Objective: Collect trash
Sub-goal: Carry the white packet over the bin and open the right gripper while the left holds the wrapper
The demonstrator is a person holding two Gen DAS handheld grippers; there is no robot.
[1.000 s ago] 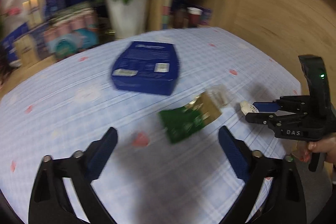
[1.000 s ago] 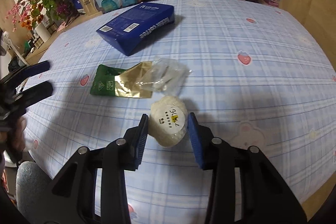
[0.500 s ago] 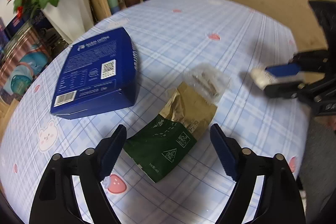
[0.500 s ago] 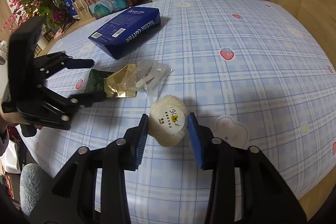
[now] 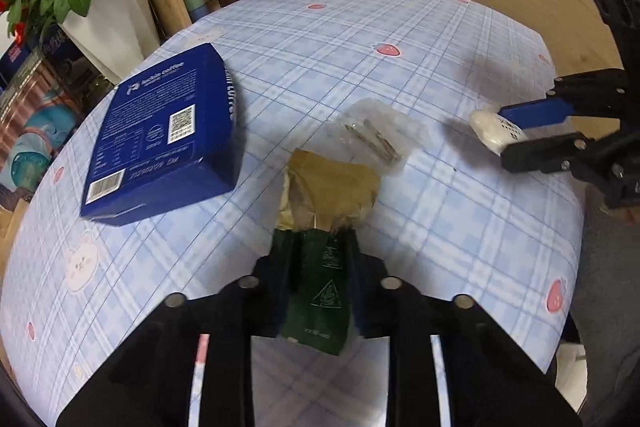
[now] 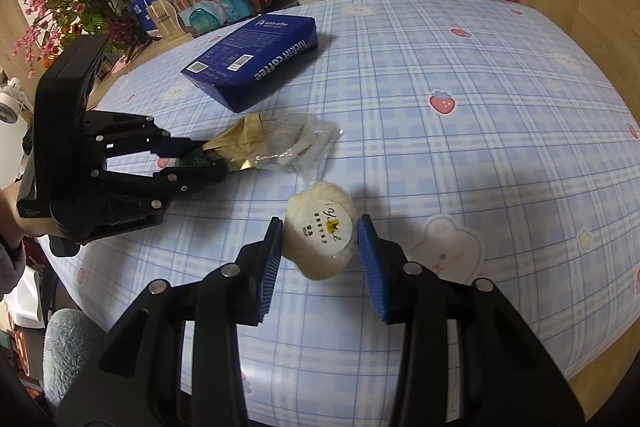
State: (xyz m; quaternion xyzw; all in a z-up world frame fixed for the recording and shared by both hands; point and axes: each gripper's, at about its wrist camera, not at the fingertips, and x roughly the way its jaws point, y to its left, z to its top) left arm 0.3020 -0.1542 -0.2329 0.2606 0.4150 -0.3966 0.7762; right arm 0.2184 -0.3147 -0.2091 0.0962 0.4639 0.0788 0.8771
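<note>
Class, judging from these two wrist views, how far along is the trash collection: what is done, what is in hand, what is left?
Done: nothing looks binned; no bin shows. In hand: the left gripper has its jaws shut on the green and gold wrapper, and the right gripper holds the white round packet. Left: the clear plastic wrapper lies on the table, beside the blue coffee box.

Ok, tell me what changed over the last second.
The left gripper swung in over the table and shut on the green wrapper, which it had only been approaching. The right gripper stayed shut on the white wrapped ball. The blue box and clear bag lie as before.
</note>
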